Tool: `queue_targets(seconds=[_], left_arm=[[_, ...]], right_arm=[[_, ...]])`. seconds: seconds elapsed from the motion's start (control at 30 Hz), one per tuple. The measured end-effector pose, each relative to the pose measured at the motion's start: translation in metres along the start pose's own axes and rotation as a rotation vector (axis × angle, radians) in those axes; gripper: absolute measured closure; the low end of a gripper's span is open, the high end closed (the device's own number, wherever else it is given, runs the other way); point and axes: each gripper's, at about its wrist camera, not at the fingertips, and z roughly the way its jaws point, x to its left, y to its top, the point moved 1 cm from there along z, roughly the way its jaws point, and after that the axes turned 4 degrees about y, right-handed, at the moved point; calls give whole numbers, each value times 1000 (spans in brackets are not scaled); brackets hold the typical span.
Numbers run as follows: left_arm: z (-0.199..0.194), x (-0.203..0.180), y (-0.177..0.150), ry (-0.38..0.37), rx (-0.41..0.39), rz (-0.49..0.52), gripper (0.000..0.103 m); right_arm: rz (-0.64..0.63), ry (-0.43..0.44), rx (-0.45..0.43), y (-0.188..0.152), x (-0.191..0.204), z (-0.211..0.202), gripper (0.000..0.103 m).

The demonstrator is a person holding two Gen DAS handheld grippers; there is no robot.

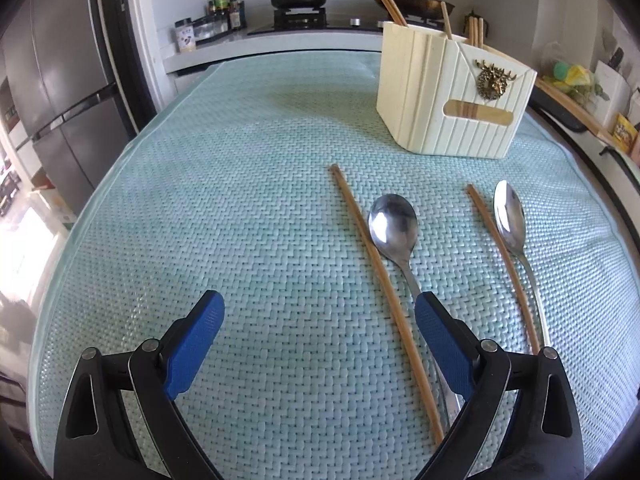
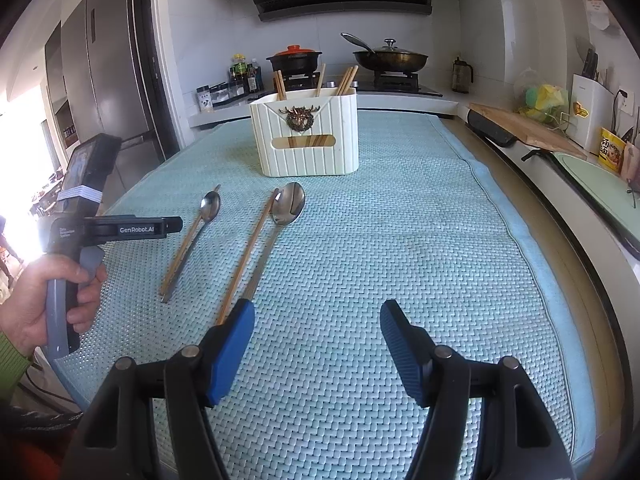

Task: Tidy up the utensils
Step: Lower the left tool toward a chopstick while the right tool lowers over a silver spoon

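Left wrist view: the left gripper (image 1: 320,312) hangs wide open and empty over the mat (image 1: 240,200); a chopstick (image 1: 384,284) and spoon (image 1: 394,228) lie just ahead, and the holder (image 1: 448,100) stands beyond.

Right wrist view: the right gripper (image 2: 318,320) gapes empty; a second spoon (image 2: 289,204) lies before it.

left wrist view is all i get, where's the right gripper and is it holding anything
Observer: The right gripper is open with nothing between its fingers, over bare mat to the right of the utensils.
Operator: my finger hides the middle spoon's handle, how does it lie
Observer: That spoon runs close alongside its chopstick down to their near ends; I cannot tell whether they touch.
Operator: what's behind my camera
Observer: A hand grips the handle of the left gripper, at the mat's left edge.
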Motion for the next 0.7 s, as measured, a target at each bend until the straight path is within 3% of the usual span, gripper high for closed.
queue_targets(seconds=[0.4, 0.57, 0.7], left_arm=[[26, -2, 6, 51, 47, 29, 6], [29, 11, 8, 47, 62, -4, 6], [27, 20, 2, 41, 67, -23, 6]], right_arm=[[-15, 7, 21, 5, 4, 3, 36], [-52, -14, 82, 18, 2, 34, 36], [-13, 29, 119, 35, -1, 66, 37]])
